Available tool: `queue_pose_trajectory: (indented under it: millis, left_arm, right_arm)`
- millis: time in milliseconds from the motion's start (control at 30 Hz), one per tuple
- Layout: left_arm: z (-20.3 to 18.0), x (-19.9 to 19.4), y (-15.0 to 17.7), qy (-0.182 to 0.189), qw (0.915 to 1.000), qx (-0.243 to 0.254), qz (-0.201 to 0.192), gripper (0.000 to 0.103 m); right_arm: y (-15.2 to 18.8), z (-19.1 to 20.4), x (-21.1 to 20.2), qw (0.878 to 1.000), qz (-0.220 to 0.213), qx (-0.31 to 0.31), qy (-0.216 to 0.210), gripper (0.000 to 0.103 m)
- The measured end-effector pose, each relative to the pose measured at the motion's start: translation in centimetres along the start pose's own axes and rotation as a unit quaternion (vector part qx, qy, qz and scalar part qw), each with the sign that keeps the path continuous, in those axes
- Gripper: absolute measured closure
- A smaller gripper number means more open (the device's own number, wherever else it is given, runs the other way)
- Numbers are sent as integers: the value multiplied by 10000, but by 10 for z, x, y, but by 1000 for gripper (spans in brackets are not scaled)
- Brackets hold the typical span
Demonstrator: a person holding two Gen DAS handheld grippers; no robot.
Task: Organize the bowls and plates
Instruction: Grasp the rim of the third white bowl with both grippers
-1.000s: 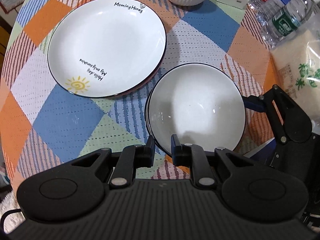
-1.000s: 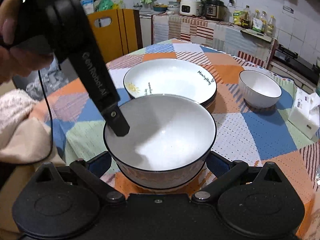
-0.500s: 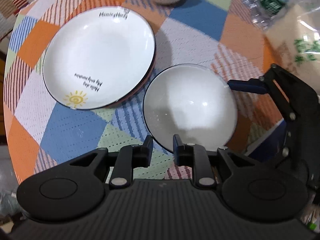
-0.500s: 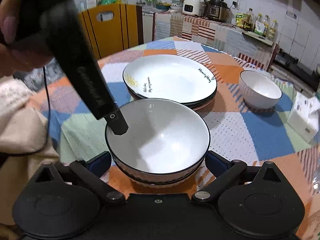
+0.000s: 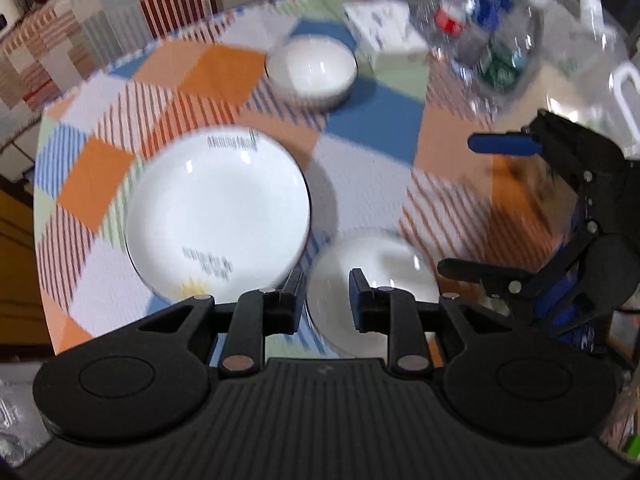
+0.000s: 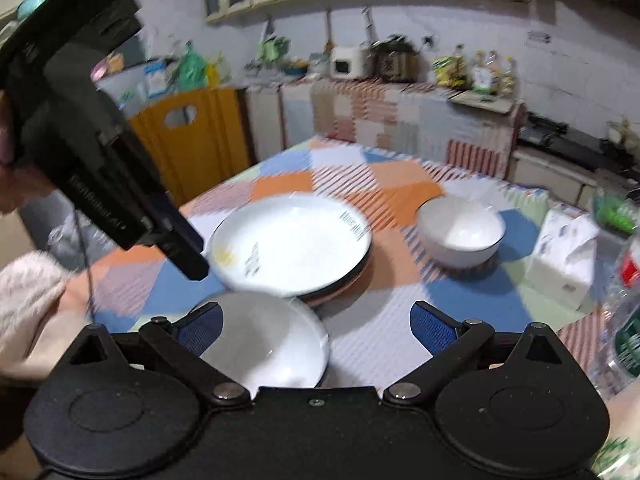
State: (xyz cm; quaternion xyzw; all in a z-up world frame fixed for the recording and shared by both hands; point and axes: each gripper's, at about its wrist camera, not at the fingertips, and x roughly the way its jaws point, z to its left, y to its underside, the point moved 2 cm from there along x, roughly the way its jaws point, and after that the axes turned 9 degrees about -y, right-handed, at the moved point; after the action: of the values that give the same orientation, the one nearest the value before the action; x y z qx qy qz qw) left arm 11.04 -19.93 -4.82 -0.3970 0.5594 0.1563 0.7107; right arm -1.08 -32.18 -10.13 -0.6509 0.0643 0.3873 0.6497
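Bowls first: we let go of the near bowl (image 5: pixel 372 280), now sitting on the table (image 5: pixel 360 152) beside the plates (image 5: pixel 218 216). Right gripper (image 6: pixel 316 326) gapes wide, left gripper (image 5: pixel 324 296) stands slightly apart, both pulling back (far bowl (image 5: pixel 312 70) next, probably).

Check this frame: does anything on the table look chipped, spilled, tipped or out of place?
Nothing stands out. The stacked plates sit flat, the near bowl and the far bowl stand upright on the tablecloth, and no spill or chip shows. Motion blur hides fine detail. Both the left gripper and right gripper are open and empty.
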Motion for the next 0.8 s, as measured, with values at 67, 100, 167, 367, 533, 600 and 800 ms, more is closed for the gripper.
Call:
queue_pose_trajectory:
  millis: [67, 100, 167, 367, 533, 600, 800]
  left_arm:
    - [6, -2, -12, 33, 9999, -79, -139, 77]
    - [8, -2, -17, 32, 9997, -125, -212, 76]
    - [14, -2, -29, 5, 9991, -198, -387, 70]
    - [30, 21, -54, 102, 9965, -454, -695, 70]
    - [40, 52, -70, 145, 9944, -715, -761, 70]
    - [40, 63, -76, 44, 9941, -715, -815, 70]
    - [46, 85, -93, -92, 9913, -839, -1006, 70]
  right_arm:
    - [-7, -8, 2, 9998, -67, -88, 155, 2]
    - [-10, -12, 3, 9996, -85, -137, 227, 2]
    - [-16, -23, 8, 9990, -169, -199, 353, 2]
    - [-19, -63, 36, 9955, -275, 31, 902, 2]
    - [-17, -86, 64, 9927, -217, 114, 1178, 3]
    - [-17, -95, 75, 9922, -218, 179, 1215, 3]
    - [-14, -119, 114, 9888, 109, 378, 1441, 3]
